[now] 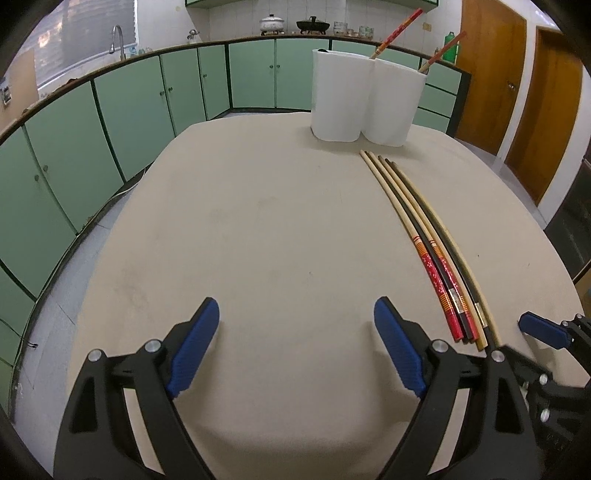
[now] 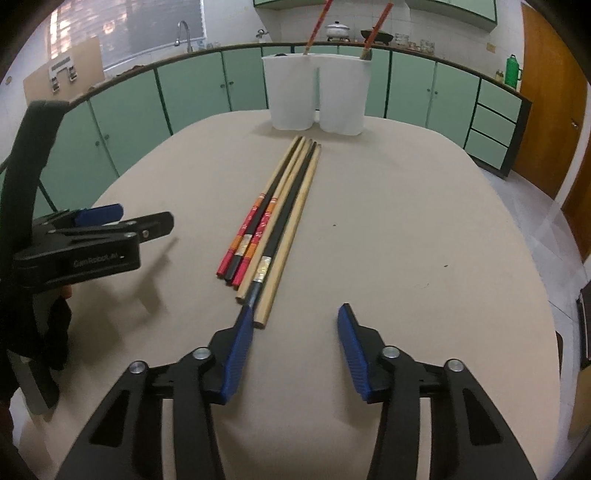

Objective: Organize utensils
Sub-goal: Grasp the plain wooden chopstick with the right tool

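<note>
Several chopsticks (image 2: 273, 225), red-patterned, black and plain wood, lie side by side on the beige table (image 2: 406, 240), pointing at a white two-compartment holder (image 2: 317, 92). One red chopstick (image 2: 317, 26) stands in each compartment. My right gripper (image 2: 295, 310) is open at the bundle's near end. Its left pad (image 2: 236, 354) sits against the ends of the black and the outer wooden chopstick, and its right pad stands well clear. My left gripper (image 1: 295, 306) is open over bare table, left of the chopsticks (image 1: 424, 229). Nothing is between its pads.
Green cabinets (image 1: 110, 122) under a counter with a sink tap, pots and jars run round behind the table. Wooden doors (image 1: 491, 74) stand at the right. The left gripper (image 2: 147, 217) shows side-on at the left of the right wrist view, with a hand on it.
</note>
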A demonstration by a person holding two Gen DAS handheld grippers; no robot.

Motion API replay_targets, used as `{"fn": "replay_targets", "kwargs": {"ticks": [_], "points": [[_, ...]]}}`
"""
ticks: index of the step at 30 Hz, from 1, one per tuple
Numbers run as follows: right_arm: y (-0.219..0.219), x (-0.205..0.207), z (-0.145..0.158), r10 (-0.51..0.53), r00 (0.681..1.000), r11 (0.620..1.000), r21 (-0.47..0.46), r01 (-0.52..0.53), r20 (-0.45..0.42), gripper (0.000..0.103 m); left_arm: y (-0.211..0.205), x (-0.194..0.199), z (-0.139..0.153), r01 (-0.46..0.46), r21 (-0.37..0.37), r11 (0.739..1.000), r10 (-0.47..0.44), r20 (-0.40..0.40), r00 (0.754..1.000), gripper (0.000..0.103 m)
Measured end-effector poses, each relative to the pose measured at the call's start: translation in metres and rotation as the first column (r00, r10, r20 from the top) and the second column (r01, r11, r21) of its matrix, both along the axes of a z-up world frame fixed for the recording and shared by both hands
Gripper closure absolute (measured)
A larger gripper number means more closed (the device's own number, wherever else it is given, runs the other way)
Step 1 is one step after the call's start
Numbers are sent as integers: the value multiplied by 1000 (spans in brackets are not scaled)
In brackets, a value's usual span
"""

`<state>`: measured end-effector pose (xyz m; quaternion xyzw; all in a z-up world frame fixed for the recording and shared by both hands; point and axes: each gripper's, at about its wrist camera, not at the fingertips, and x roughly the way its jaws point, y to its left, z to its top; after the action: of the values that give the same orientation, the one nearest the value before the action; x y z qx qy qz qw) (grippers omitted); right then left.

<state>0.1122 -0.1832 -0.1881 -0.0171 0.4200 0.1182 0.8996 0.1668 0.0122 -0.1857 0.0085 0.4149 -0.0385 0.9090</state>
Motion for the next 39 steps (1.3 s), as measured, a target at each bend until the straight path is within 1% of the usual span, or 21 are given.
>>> {"fn": "replay_targets", "kwargs": {"ticks": [1, 4, 7, 9, 11, 12, 13, 14, 18, 21, 25, 28, 31, 33, 37, 39], "points": [[-3, 1, 0, -11, 1000, 1000, 4, 11, -1, 62, 0, 1, 0, -2, -2, 1000, 2, -1, 1000, 20], [-11, 3, 1, -46, 999, 999, -1, 46, 3, 62, 0, 1, 0, -5, -4, 1000, 5, -1, 1000, 19], [-12, 4, 1, -36, 999, 999, 23, 36, -2, 62, -2, 0, 0, 0, 2, 1000, 0, 3, 1000, 20], [-8, 5, 0, -24, 1000, 999, 24, 24, 0, 66, -4, -1, 1, 7, 3, 1000, -7, 6, 1000, 19], [-4, 9, -1, -19, 1000, 999, 27, 19, 2, 78, -5, -2, 0, 11, -1, 1000, -11, 3, 1000, 19], [-3, 11, -1, -20, 1000, 999, 31, 20, 1, 82, -6, -2, 0, 12, -4, 1000, -12, -1, 1000, 19], [-3, 12, -1, -21, 1000, 999, 38, 21, 0, 90, -5, -3, 0, 13, -7, 1000, -13, -4, 1000, 19], [-3, 14, -1, -22, 1000, 999, 45, 22, -3, 95, -6, -3, -1, 15, -12, 1000, -15, -7, 1000, 19], [-5, 12, -2, -27, 1000, 998, 57, 28, -3, 96, -10, -4, -1, 26, -34, 999, -27, -17, 999, 19], [-18, 13, -1, -66, 998, 995, 75, 67, -6, 96, -17, -6, -1, 51, -46, 998, -52, -23, 998, 19], [-34, 15, -1, -110, 994, 993, 49, 110, -3, 96, -32, -8, -1, 90, -66, 994, -92, -25, 995, 19], [-44, 17, -2, -129, 992, 991, 48, 129, -5, 96, -42, -8, -2, 109, -77, 991, -112, -32, 993, 19], [-46, 17, -3, -130, 992, 990, 48, 130, -4, 96, -51, -8, -4, 127, -75, 989, -130, -43, 991, 19], [-46, 17, -3, -129, 992, 991, 43, 129, -2, 96, -57, -7, -7, 130, -51, 990, -132, -55, 990, 18], [-48, 16, -3, -128, 992, 990, 51, 128, -3, 96, -60, -5, -9, 119, -28, 992, -121, -65, 991, 12], [-49, 15, -3, -128, 992, 990, 57, 128, -5, 96, -58, -5, -8, 107, -27, 994, -109, -64, 992, 12]]}}
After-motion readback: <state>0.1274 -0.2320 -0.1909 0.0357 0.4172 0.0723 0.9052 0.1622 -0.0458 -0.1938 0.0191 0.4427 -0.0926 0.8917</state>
